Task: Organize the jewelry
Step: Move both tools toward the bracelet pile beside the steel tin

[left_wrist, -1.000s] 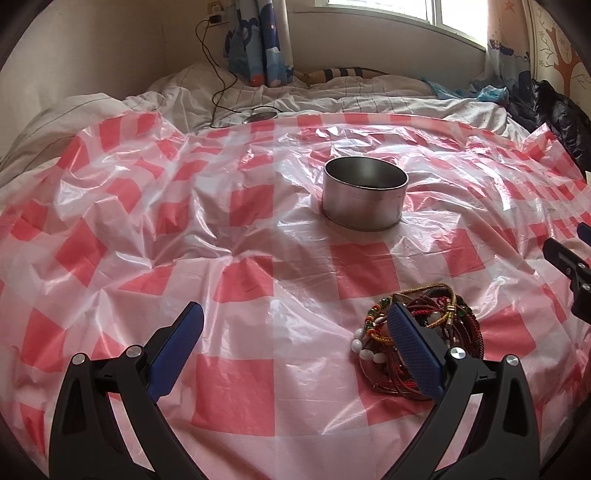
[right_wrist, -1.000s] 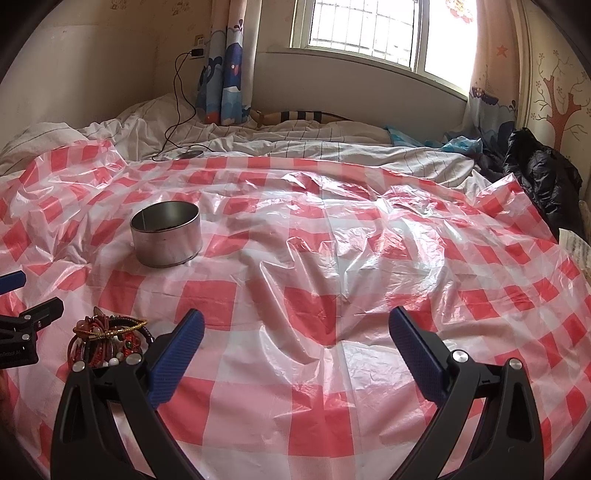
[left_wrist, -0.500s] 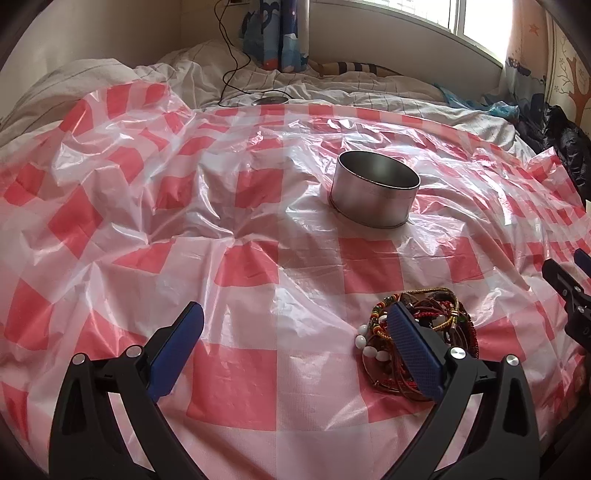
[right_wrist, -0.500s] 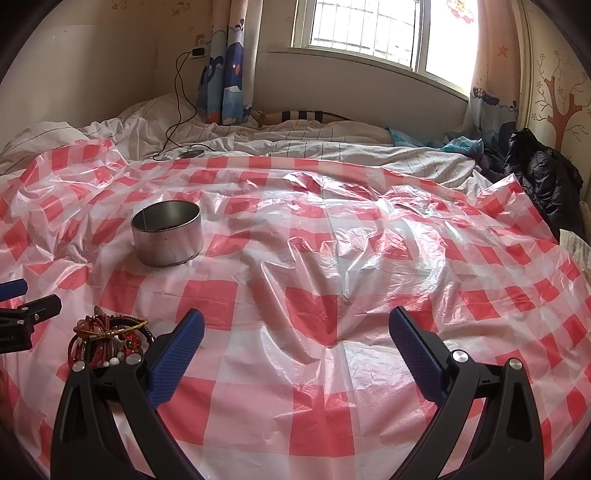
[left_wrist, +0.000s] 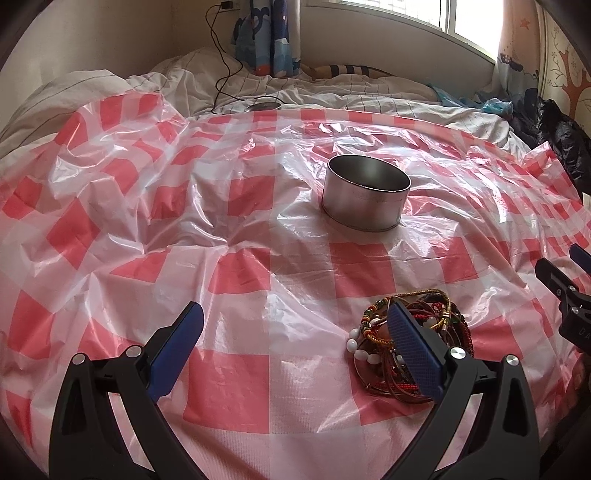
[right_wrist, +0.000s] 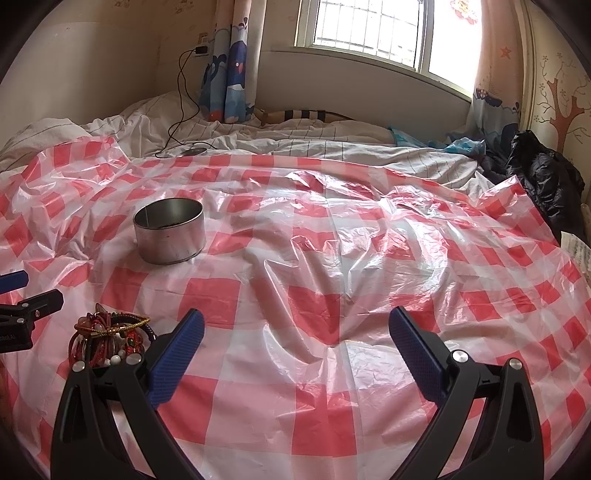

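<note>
Bed covered by a crinkled red-and-white checked plastic sheet (left_wrist: 240, 384), seen from two gripper cameras. Near the front of the sheet, a tangled pile of jewelry (left_wrist: 410, 332): red cords, coloured beads, white beads, a gold-toned braided strand. Left gripper (left_wrist: 295, 349) spread wide open, nothing between its blue pads; right-hand pad (left_wrist: 415, 350) overlapping the pile in view, contact impossible to judge, left-hand pad over bare sheet. Farther back on the sheet, well apart from the pile, a round open-topped metal tin (left_wrist: 365, 194), upright, apparently empty as far as visible. Right gripper (right_wrist: 295, 350) also wide open and empty, over bare sheet to the right of the pile; same pile of jewelry (right_wrist: 107, 339) at the lower left of the right camera's view, just behind that gripper's left arm, tin (right_wrist: 169, 230) beyond it. Behind the sheet, rumpled white striped bedding (right_wrist: 295, 142), a black charging cable (right_wrist: 181, 96) trailing down from a wall socket, a blue cartoon-print curtain (right_wrist: 231, 62), a bright window (right_wrist: 369, 29), and a dark jacket (right_wrist: 546, 184) at the far right.
</note>
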Tool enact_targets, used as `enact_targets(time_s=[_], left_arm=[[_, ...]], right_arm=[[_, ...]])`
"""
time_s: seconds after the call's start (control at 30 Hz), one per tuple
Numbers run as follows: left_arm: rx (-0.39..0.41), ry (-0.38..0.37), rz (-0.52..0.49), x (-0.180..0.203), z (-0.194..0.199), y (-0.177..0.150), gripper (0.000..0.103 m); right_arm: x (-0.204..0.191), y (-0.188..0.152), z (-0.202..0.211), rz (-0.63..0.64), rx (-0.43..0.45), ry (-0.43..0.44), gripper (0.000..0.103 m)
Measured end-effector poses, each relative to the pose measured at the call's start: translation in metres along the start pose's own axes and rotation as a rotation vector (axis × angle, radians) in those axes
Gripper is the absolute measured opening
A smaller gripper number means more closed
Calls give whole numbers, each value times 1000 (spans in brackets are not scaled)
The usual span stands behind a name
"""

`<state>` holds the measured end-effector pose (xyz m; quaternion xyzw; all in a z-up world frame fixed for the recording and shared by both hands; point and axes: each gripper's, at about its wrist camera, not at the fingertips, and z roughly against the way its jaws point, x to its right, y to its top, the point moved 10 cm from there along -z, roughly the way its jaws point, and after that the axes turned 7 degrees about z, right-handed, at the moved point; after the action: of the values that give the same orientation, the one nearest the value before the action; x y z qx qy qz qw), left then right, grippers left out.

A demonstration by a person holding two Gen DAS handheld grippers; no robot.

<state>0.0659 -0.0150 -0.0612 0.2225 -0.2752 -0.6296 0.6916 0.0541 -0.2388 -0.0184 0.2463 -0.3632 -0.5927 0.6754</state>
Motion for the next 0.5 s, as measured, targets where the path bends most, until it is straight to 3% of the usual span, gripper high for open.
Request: enact_targets(time_s=[0.5], left_arm=[[-36,8,-22,3,-6,-7,96]], right_arm=[[-2,-1,-1,2,-2,0,96]])
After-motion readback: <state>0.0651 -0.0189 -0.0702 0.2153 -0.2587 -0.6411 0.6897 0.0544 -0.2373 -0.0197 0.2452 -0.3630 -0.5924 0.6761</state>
